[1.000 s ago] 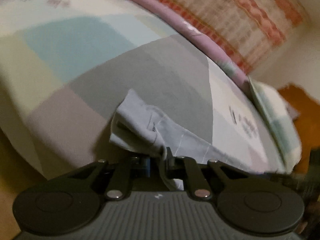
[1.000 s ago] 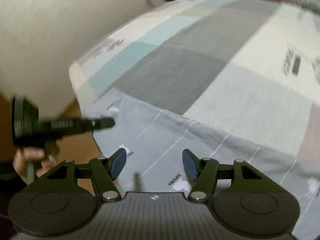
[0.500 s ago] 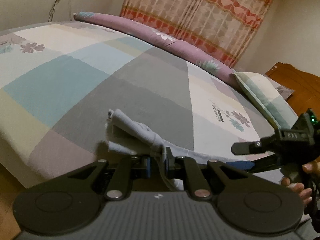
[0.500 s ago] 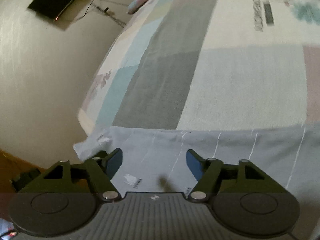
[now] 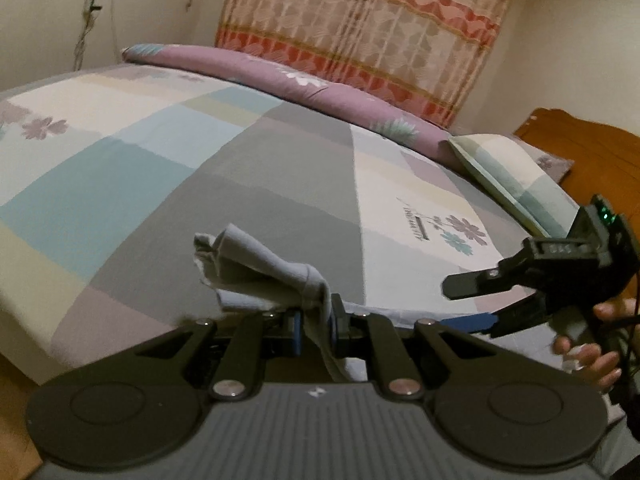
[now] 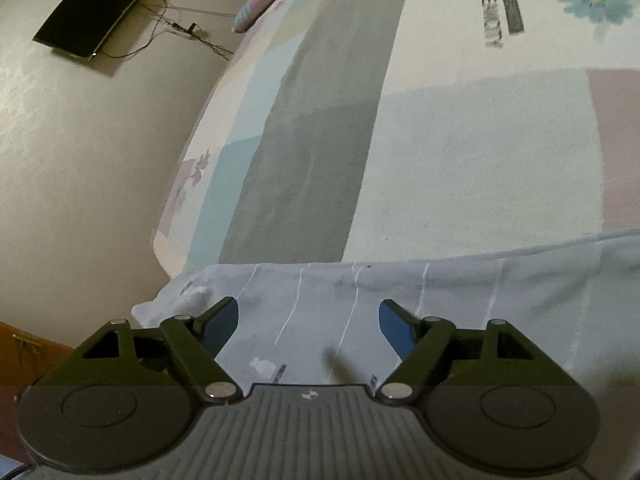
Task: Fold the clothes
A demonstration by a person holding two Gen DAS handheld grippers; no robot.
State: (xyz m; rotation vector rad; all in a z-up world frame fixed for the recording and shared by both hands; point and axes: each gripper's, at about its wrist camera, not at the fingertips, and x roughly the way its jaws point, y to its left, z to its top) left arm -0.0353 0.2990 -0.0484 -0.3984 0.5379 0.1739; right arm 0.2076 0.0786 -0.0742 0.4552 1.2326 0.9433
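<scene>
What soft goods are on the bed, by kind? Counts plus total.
Grey garment: 1
Patchwork bedsheet: 1
Purple rolled quilt: 1
Pillow: 1
Total: 4

Place: a bedroom in a home
Bed (image 5: pixel 280 184): fills both views, spread with a patchwork sheet in pastel and grey blocks printed with flowers
Bedding: a rolled purple quilt (image 5: pixel 288 80) along the far edge; a checked pillow (image 5: pixel 516 176) beside a wooden headboard (image 5: pixel 592 152)
Window side: a patterned red and cream curtain (image 5: pixel 360 20)
Walls: plain cream, with a dark flat panel (image 6: pixel 96 8) and trailing cables (image 6: pixel 176 28)
</scene>
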